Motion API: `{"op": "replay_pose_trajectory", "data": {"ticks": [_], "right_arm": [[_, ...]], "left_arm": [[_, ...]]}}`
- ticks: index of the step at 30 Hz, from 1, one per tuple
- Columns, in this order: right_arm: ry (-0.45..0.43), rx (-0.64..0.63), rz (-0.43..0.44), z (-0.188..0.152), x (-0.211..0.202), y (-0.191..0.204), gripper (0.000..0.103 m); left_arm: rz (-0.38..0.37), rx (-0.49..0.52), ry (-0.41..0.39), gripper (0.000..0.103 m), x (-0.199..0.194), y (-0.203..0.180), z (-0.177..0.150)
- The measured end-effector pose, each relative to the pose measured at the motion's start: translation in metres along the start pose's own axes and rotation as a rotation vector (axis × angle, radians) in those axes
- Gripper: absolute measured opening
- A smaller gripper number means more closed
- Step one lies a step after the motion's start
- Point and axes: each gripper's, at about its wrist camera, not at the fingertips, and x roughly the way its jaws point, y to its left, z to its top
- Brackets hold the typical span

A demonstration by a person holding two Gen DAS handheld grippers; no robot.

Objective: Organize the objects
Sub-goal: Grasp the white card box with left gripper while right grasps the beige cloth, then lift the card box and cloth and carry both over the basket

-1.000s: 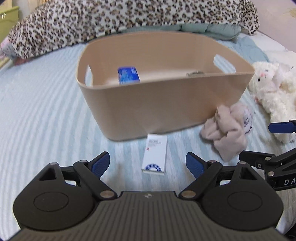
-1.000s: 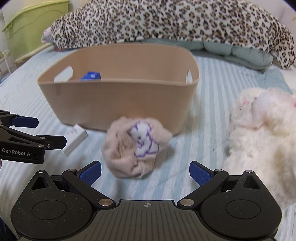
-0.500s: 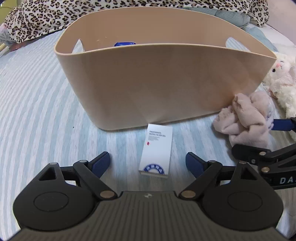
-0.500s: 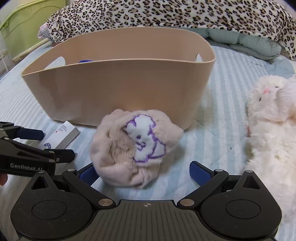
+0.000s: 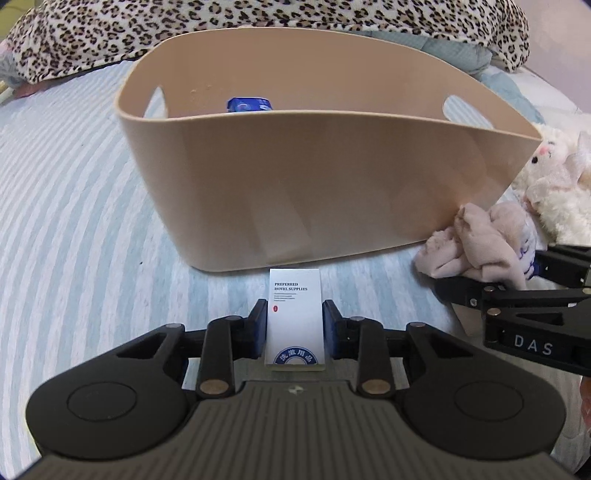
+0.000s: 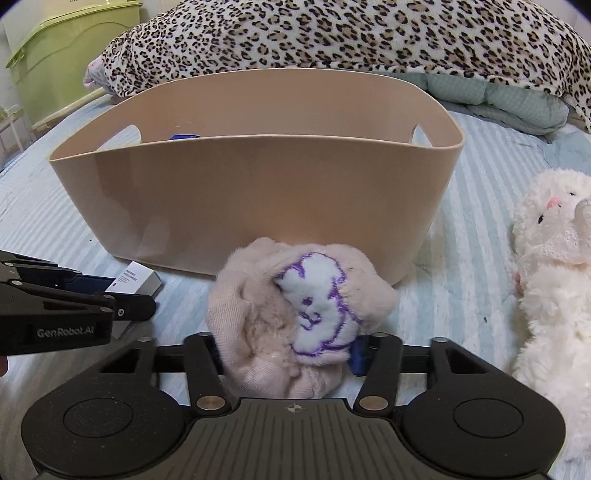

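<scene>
A beige plastic basket (image 5: 332, 192) stands on the striped bed, with a blue packet (image 5: 249, 104) inside it. My left gripper (image 5: 294, 325) is shut on a small white box (image 5: 295, 314) lying just in front of the basket. My right gripper (image 6: 288, 354) is shut on a balled-up pink sock (image 6: 295, 314) with a white and purple figure, in front of the basket (image 6: 258, 199). The sock (image 5: 480, 243) and right gripper (image 5: 517, 291) show at the right of the left wrist view. The box (image 6: 138, 280) and left gripper (image 6: 92, 299) show at the left of the right wrist view.
A white plush toy (image 6: 554, 258) lies on the bed right of the sock; it also shows in the left wrist view (image 5: 554, 181). A leopard-print blanket (image 6: 332, 33) lies behind the basket. A green bin (image 6: 70, 48) stands at the far left.
Both grippers moved forward and down and closed. The left one closed on the white box, the right one on the pink sock.
</scene>
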Motion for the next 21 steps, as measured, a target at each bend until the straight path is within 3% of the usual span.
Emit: {"op": "replay_pose_trajectory", "data": {"ticks": [11, 21], "right_arm": [[-0.030, -0.023, 0.022, -0.006, -0.047, 0.008, 0.041], [-0.095, -0.014, 0.045, -0.009, -0.090, 0.008, 0.041]], "left_arm": [[-0.010, -0.035, -0.043, 0.033, -0.032, 0.015, -0.015], [-0.016, -0.019, -0.161, 0.033, -0.074, 0.007, -0.014]]}}
